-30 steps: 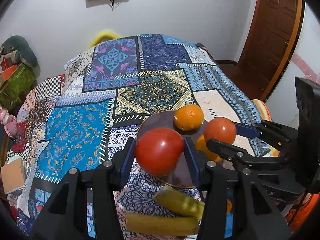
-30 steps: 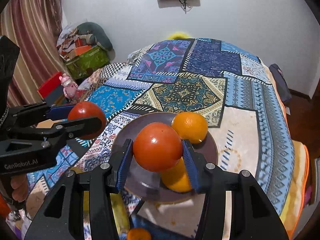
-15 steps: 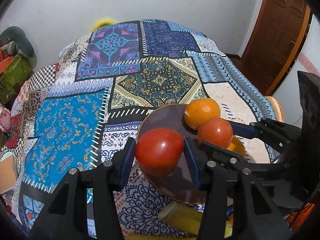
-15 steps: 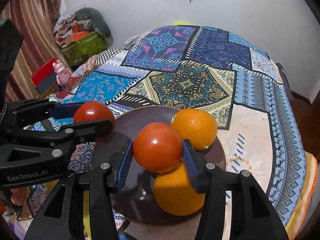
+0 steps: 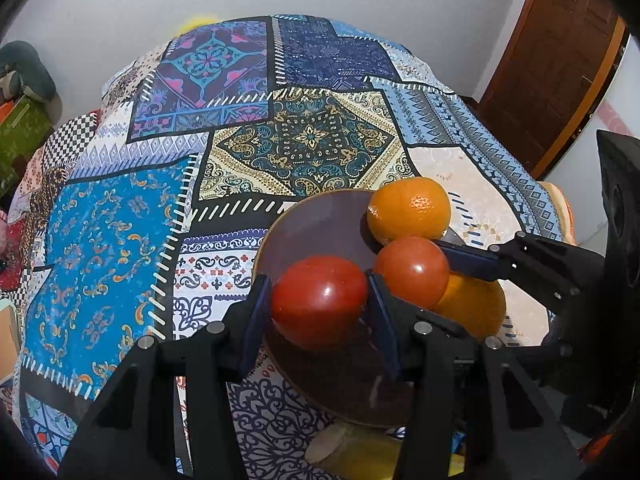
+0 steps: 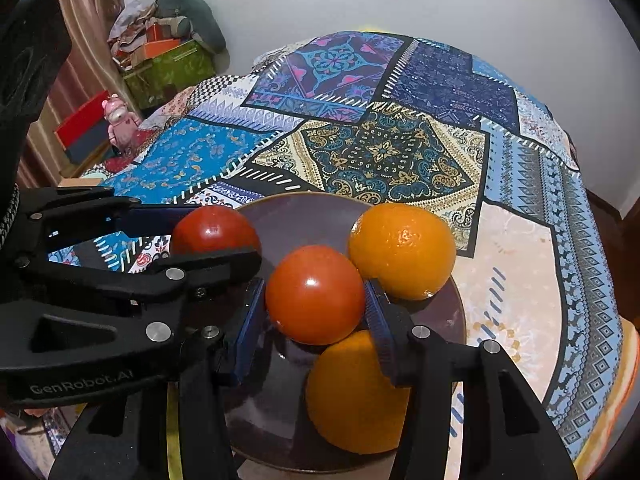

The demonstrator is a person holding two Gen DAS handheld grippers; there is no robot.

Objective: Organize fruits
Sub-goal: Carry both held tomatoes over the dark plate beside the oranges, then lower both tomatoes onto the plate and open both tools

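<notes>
My left gripper (image 5: 318, 310) is shut on a red tomato (image 5: 319, 307), just above the left part of a dark brown plate (image 5: 316, 220). My right gripper (image 6: 315, 312) is shut on a second, more orange-red tomato (image 6: 315, 294) over the plate's (image 6: 304, 210) middle. Two oranges lie on the plate: the far orange (image 6: 402, 252) beside the right gripper's tomato, and the near orange (image 6: 356, 392) right under it. In the left wrist view the right gripper (image 5: 412, 276) with its tomato (image 5: 412, 272) sits between the far orange (image 5: 408, 214) and the near orange (image 5: 474, 306). In the right wrist view the left gripper (image 6: 216, 236) carries its tomato (image 6: 214, 230) at the plate's left rim.
The plate rests on a bed under a patchwork cover (image 5: 304, 152). A banana (image 5: 356, 454) lies by the plate's near edge. Boxes and a pink toy (image 6: 118, 122) stand at the left wall, and a wooden door (image 5: 560, 60) is at the right.
Both grippers have sunk toward the plate with their tomatoes still held. The plate and oranges look larger and nearer, and the bananas have slid mostly out of the bottom of the view.
</notes>
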